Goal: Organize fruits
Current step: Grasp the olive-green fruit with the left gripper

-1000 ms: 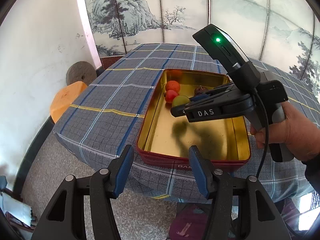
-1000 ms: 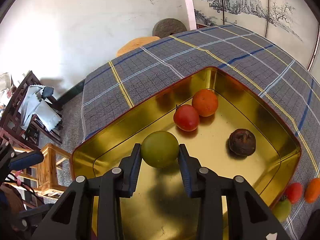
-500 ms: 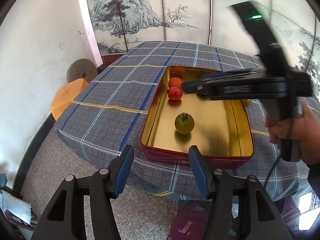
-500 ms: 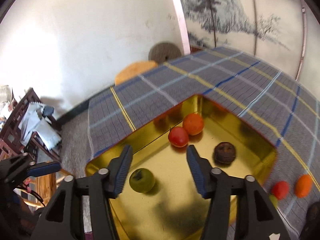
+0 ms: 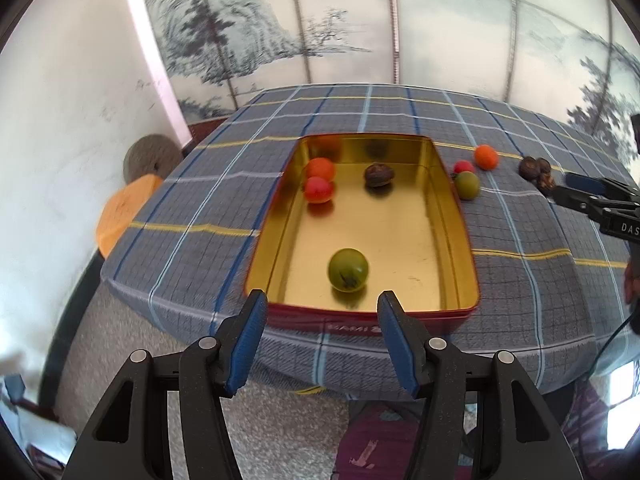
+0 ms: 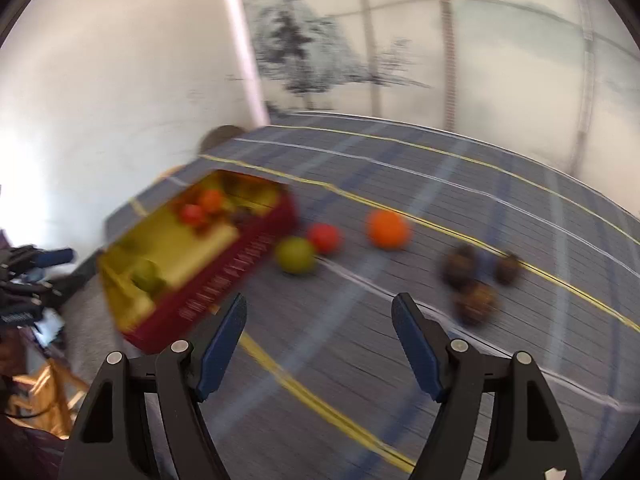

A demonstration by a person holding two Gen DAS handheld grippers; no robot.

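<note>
Your left claw is spread wide and holds nothing. It hangs just off the near edge of the counter, right in front of the red tin with the gold inside. The tin sits close to that near edge, with only a thin strip of checked cloth in front of it.

Inside the tin, a green fruit lies alone near the front wall, with bare gold floor all around it. At the far end, an orange fruit and a red fruit touch each other by the left wall. A brown fruit sits apart from them, nearer the middle.

Your right claw is spread wide too and grips nothing. It hovers over open cloth to the right of the tin (this view is blurry). Ahead of it, a second green fruit lies just beside the tin's outer wall, with a second red fruit touching or nearly touching it. A second orange fruit rests a bit further right. Three dark brown fruits bunch together further right, well away from the tin. The cloth past them is bare.
</note>
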